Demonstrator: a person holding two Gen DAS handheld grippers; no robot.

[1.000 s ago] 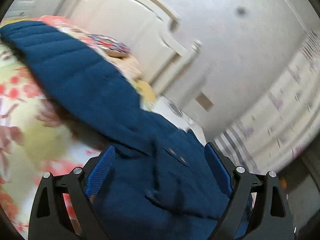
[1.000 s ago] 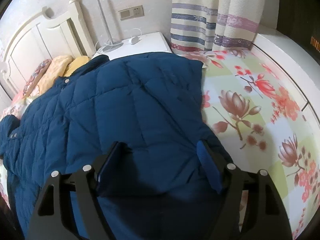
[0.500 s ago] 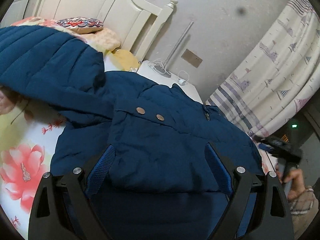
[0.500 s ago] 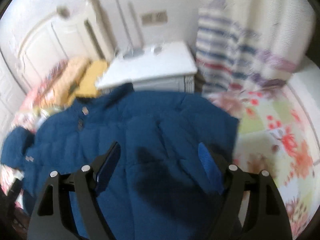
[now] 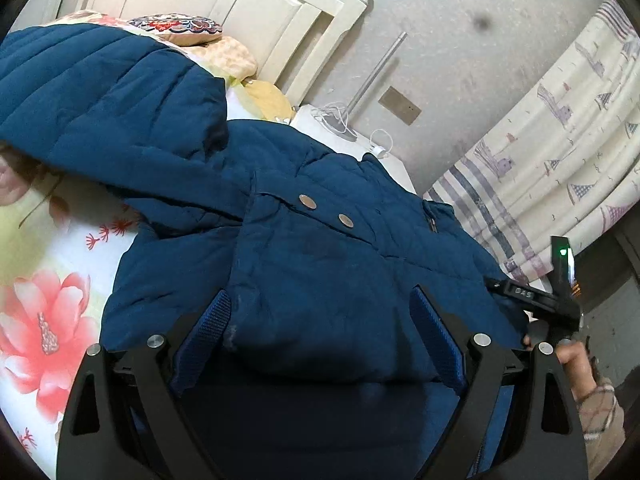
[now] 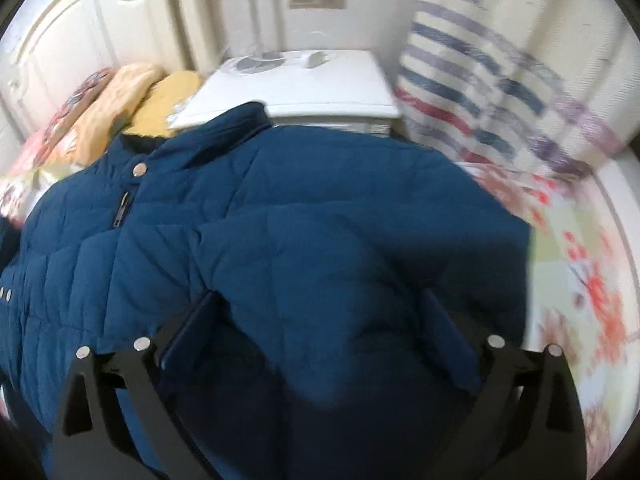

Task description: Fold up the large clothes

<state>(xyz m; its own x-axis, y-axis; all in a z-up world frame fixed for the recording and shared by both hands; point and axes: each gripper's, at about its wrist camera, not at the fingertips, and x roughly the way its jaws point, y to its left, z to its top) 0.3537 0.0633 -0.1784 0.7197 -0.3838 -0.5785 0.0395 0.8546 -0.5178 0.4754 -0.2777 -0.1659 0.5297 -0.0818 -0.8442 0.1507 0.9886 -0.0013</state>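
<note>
Jacket [image 5: 320, 264], dark blue, quilted, padded: spread on the bed [image 5: 48, 304] over a floral sheet, collar toward the headboard [image 5: 256, 12]. Two metal snaps and a zip pull visible on the front; one sleeve [image 5: 104, 108] raised and draped across the upper left of the left wrist view.
Left gripper [image 5: 320, 332]: fingers [image 5: 204, 332] wide apart, a padded fold of the jacket bulging between them; whether the pads touch the fabric cannot be told.
Right gripper [image 6: 320, 336]: fingers [image 6: 188, 328] likewise apart, straddling a mound of the jacket; picture blurred. Its body and the holding hand [image 5: 576, 360] show at the right edge of the left wrist view.
Pillows [image 6: 120, 100], stacked at the headboard.
Nightstand [image 6: 296, 88], white, beside the bed, with a lamp base and cables on top.
Curtain [image 5: 560, 152], striped, beyond the nightstand.
</note>
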